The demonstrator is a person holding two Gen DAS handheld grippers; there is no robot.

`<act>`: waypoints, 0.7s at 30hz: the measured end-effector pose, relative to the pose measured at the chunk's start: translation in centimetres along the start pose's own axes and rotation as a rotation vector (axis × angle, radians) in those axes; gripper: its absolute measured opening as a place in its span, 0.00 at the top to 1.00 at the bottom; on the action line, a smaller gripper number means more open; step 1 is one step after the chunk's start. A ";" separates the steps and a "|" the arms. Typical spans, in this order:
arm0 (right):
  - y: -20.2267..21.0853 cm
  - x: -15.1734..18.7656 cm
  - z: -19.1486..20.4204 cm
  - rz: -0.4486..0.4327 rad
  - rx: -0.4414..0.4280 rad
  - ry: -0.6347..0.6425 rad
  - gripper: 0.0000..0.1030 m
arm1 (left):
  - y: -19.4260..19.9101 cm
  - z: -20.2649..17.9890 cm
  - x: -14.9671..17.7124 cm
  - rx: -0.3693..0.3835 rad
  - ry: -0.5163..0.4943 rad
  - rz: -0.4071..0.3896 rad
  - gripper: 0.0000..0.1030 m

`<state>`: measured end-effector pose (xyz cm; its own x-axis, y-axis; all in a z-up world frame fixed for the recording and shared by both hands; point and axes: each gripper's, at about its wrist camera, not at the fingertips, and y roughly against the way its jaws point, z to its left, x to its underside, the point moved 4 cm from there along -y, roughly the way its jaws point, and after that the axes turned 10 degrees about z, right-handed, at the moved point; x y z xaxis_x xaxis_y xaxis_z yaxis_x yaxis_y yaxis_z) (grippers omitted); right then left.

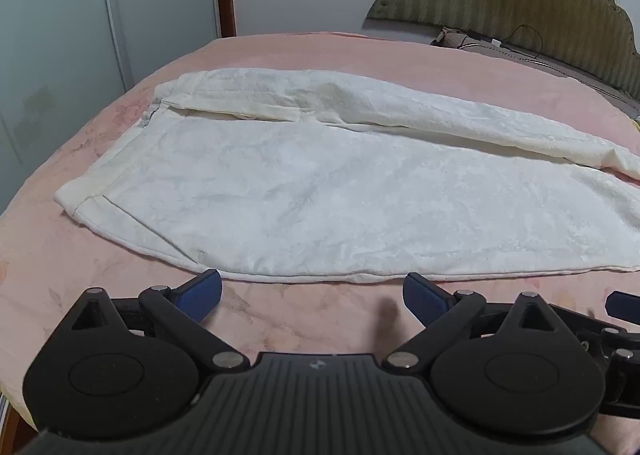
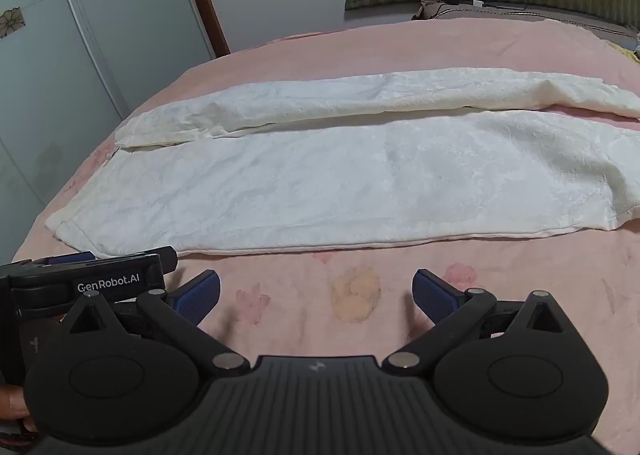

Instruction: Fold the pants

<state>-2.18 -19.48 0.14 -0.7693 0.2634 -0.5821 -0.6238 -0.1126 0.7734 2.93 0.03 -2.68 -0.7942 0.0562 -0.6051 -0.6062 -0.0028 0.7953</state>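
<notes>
Lying flat on the pink bed cover [image 1: 280, 55], the white pants [image 1: 320, 183] stretch sideways across both views, waistband toward the left edge of the bed and the two leg ends toward the right edge. So the long axis runs across the fingers, not along them. The far leg lies beside the near one, with a narrow gap opening toward the right.

The left gripper [image 1: 312, 291] hovers over the cover with its blue fingers spread wide and nothing between them; its left fingertip [image 1: 208, 283] is just at the near hem of the pants, close to the waistband part. The right gripper [image 2: 316, 289] is also spread wide and empty, but a strip of bare cover separates it from the near hem, so I judge the left one is nearer to the cloth.

The left view cuts off the leg ends. The right view shows the near leg end [image 2: 624, 199], and also a yellowish stain [image 2: 356, 295] on the cover between its fingers.
</notes>
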 end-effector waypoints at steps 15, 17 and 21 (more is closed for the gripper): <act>0.0 0.2 0.2 0.011 -0.021 -0.002 0.00 | -0.3 0.1 0.1 -0.012 -0.007 0.001 0.04; 0.0 0.2 0.1 0.010 -0.023 -0.003 0.00 | -0.3 0.0 0.2 -0.012 -0.008 0.001 0.04; 0.0 0.2 0.1 0.011 -0.023 -0.002 0.00 | -0.1 -0.1 0.2 -0.016 -0.010 -0.001 0.04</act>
<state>-2.32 -19.34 0.11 -0.7760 0.2642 -0.5728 -0.6181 -0.1375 0.7740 2.84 -0.01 -2.91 -0.7929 0.0661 -0.6057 -0.6079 -0.0184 0.7938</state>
